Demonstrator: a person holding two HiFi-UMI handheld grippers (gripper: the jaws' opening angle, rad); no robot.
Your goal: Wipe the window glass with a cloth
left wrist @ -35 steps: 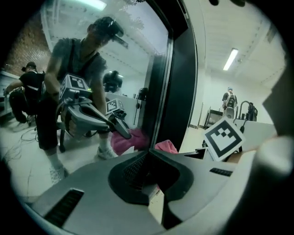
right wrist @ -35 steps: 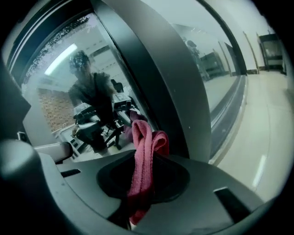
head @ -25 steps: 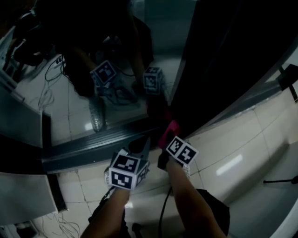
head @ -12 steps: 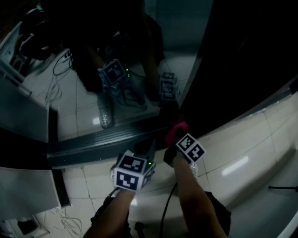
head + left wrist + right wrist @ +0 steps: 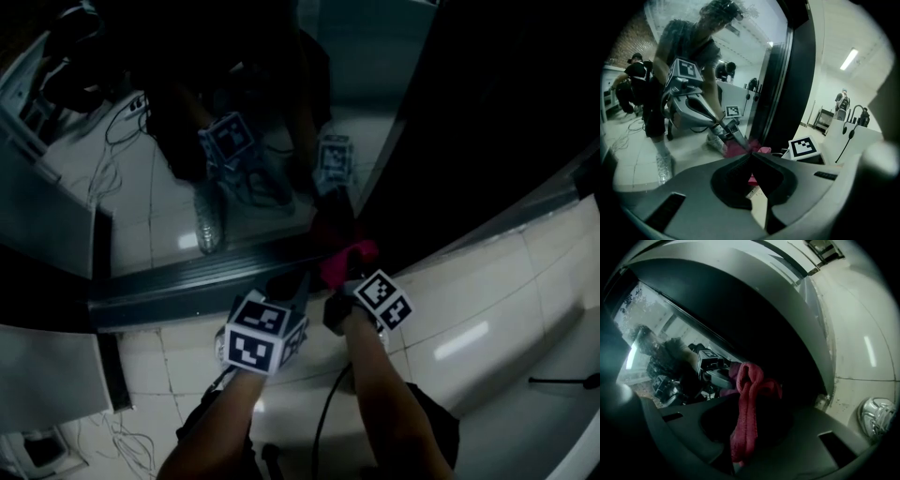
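The pink cloth (image 5: 339, 261) is bunched against the bottom right corner of the window glass (image 5: 253, 112), just above the grey sill (image 5: 178, 286). My right gripper (image 5: 345, 281) is shut on it. In the right gripper view the cloth (image 5: 749, 399) hangs folded between the jaws of the right gripper (image 5: 740, 446), facing the dark glass. My left gripper (image 5: 300, 283) hovers close to the left of the cloth, shut, with nothing held. In the left gripper view the tips of the left gripper (image 5: 751, 153) meet, and the cloth (image 5: 761, 150) shows just beyond them. The glass mirrors both grippers.
A dark vertical window post (image 5: 422, 122) rises right of the cloth. Pale floor tiles (image 5: 487, 309) lie below the sill. A black cable (image 5: 328, 412) runs between the person's forearms. A shoe (image 5: 876, 416) shows at the lower right. People stand further back (image 5: 843, 98).
The view has shifted slightly. My right gripper keeps the cloth at the glass's lower corner, edging a little left in the last half second. The left gripper stays shut beside it.
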